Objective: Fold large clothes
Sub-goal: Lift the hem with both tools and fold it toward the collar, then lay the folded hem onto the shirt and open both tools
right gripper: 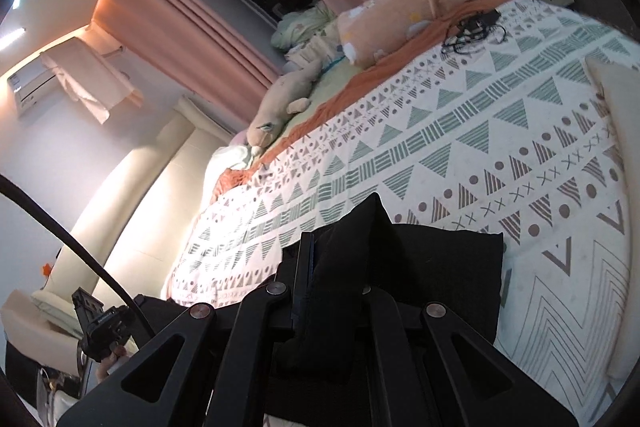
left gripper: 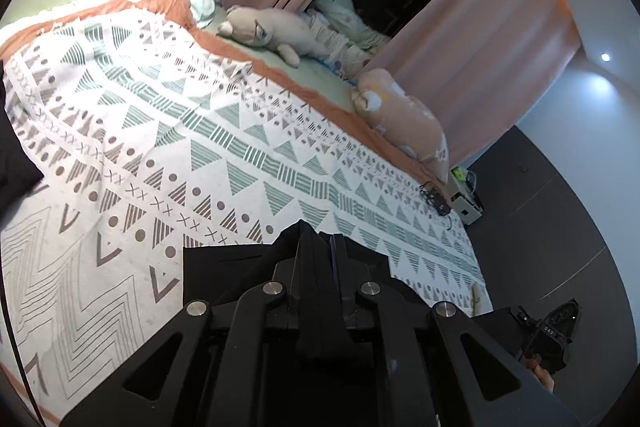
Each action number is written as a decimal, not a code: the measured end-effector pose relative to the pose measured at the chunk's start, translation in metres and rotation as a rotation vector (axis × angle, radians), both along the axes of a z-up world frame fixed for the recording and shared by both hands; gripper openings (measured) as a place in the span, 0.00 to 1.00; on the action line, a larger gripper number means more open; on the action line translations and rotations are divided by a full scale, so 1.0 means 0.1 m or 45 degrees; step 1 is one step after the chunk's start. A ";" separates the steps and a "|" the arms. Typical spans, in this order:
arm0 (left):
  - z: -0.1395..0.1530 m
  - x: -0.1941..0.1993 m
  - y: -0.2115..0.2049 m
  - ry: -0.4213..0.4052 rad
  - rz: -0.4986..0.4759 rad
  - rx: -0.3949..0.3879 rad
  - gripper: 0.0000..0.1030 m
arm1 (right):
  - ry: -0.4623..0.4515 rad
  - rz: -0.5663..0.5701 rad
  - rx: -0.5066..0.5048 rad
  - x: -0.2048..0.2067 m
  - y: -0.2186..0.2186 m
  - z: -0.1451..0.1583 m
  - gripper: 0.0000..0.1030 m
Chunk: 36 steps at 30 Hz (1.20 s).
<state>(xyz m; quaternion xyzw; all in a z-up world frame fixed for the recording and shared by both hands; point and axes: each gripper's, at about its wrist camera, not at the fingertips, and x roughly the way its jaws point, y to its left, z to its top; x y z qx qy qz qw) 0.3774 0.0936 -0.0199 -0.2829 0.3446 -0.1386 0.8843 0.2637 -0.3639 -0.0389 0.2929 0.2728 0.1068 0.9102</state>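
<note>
Gripping the black garment (left gripper: 240, 267) at two places, I have both tools clamped on its cloth: the left hand-held gripper (left gripper: 320, 247) pinches a bunched edge, and the right hand-held gripper (right gripper: 340, 227) is closed on a peaked fold. It hangs just over the patterned bedspread (left gripper: 200, 131) on the bed. Beyond it, plush toys (left gripper: 276, 31) lie along the far side by pink curtains (left gripper: 480, 35), and a tangle of cables (right gripper: 476, 27) sits near the bed's corner.
</note>
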 end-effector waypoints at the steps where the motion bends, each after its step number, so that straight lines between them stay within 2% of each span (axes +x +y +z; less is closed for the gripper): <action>1: -0.07 0.08 -0.01 0.014 -0.003 -0.010 0.10 | 0.017 -0.006 0.016 0.07 -0.03 -0.04 0.01; 6: -0.40 0.46 -0.10 0.079 -0.001 0.012 0.10 | 0.105 -0.042 0.019 0.60 -0.08 -0.28 0.01; 13: -0.91 0.91 -0.13 0.204 0.013 -0.008 0.11 | 0.221 -0.076 0.030 1.06 -0.05 -0.61 0.01; 17: -1.09 1.07 -0.16 0.246 0.033 0.011 0.18 | 0.287 -0.127 0.020 1.29 -0.07 -0.78 0.04; 19: -1.14 1.11 -0.17 0.253 0.030 -0.006 0.31 | 0.297 -0.136 0.002 1.36 -0.03 -0.82 0.16; 20: -1.15 1.11 -0.18 0.251 0.022 -0.013 0.50 | 0.290 -0.132 -0.002 1.36 -0.03 -0.81 0.42; 21: -1.15 1.12 -0.20 0.249 0.014 -0.018 0.64 | 0.277 -0.130 -0.007 1.37 -0.01 -0.80 0.80; 22: -1.13 1.11 -0.22 0.244 0.018 0.000 0.99 | 0.257 -0.133 -0.014 1.36 0.01 -0.77 0.91; 27: -0.99 0.96 -0.20 0.202 0.033 0.015 1.00 | 0.208 -0.110 -0.031 1.21 0.03 -0.66 0.93; 30: -0.94 0.80 -0.15 0.199 0.051 0.051 1.00 | 0.207 -0.119 -0.126 1.07 0.09 -0.61 0.93; 36: -0.92 0.38 -0.02 0.205 0.063 0.051 1.00 | 0.219 -0.096 -0.183 0.64 0.21 -0.52 0.93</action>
